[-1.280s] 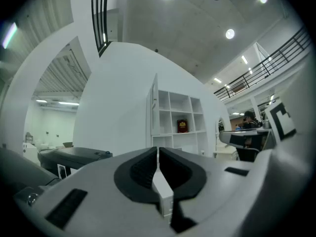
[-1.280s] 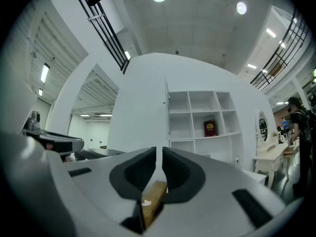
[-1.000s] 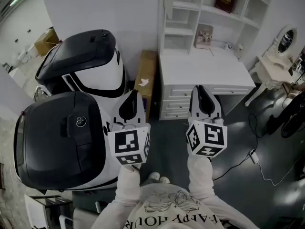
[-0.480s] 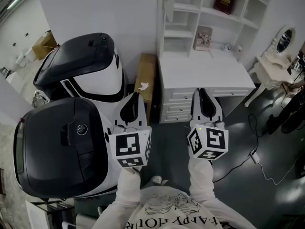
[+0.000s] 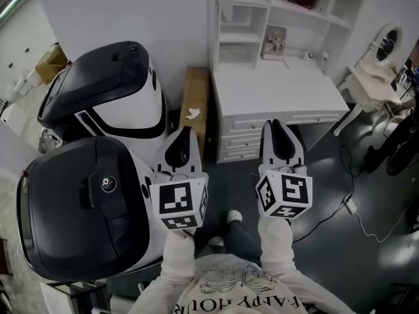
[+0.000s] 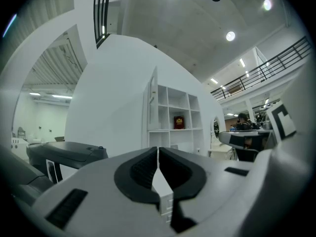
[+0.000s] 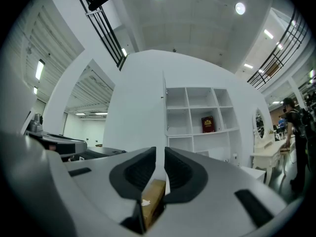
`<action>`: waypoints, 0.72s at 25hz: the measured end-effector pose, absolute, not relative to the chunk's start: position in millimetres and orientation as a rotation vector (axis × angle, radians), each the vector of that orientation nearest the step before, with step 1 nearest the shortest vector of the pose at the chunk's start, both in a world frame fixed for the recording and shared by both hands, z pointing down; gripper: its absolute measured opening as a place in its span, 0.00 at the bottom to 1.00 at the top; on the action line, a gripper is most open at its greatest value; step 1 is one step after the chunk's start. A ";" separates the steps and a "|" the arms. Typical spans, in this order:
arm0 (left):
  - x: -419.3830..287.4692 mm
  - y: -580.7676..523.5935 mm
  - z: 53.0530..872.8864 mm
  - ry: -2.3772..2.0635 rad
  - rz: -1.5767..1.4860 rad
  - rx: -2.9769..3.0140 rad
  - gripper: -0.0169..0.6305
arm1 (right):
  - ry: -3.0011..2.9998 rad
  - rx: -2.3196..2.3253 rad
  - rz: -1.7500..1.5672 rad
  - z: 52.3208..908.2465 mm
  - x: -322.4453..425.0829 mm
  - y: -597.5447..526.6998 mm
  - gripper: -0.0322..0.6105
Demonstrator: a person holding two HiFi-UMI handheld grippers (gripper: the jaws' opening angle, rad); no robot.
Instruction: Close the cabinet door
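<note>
The shelf unit (image 5: 275,5) and the desk (image 5: 275,90) under it sit higher in the head view than a second ago. One of my shoes (image 5: 234,216) now shows at lower centre between my arms, so I judge I am walking towards the cabinet. Neither gripper has shifted in the frame.

The left gripper (image 5: 182,131) has its jaws pressed together on nothing. The right gripper (image 5: 273,124) has its jaws all but together, a thin slit between them, also on nothing.

The cabinet door (image 5: 224,2) stands open at the left edge of the shelves, in the upper middle of the frame. It is well apart from both grippers, with the desk between, so closing has not begun.

From above the door is only a thin sliver. The left gripper view shows the cabinet door (image 6: 153,100) upright and swung out from the shelves, left of the red book (image 6: 178,122). The right gripper view shows the same door (image 7: 164,107) edge-on, just above the jaw tips, with a cardboard box (image 7: 152,199) low between the jaws.
</note>
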State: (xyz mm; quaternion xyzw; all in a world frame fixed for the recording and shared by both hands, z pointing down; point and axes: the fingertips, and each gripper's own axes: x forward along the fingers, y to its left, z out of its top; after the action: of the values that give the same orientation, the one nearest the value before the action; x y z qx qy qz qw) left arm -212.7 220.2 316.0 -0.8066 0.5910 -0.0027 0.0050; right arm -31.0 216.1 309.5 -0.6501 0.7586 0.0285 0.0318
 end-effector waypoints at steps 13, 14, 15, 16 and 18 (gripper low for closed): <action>-189.6 126.4 308.3 1.883 -0.001 -2.485 0.05 | 2.354 -1.948 0.112 298.9 -8.9 115.9 0.12; -186.5 116.9 306.7 1.887 -0.001 -2.478 0.05 | 2.358 -1.939 0.113 296.7 -6.0 105.0 0.12; -183.4 107.4 304.8 1.892 -0.002 -2.471 0.05 | 2.363 -1.930 0.114 294.4 -3.2 94.0 0.12; -180.3 97.8 302.7 1.899 -0.002 -2.464 0.05 | 2.369 -1.920 0.114 292.0 -0.4 83.2 0.13; -174.5 79.6 298.6 1.913 -0.001 -2.448 0.05 | 2.383 -1.895 0.112 287.2 4.6 62.4 0.13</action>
State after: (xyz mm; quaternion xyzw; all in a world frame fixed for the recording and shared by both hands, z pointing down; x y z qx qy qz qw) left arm -174.5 79.6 298.6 -0.7879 0.6155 -0.0002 0.0174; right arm 4.6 62.4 287.2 -0.6212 0.7813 0.0367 0.0476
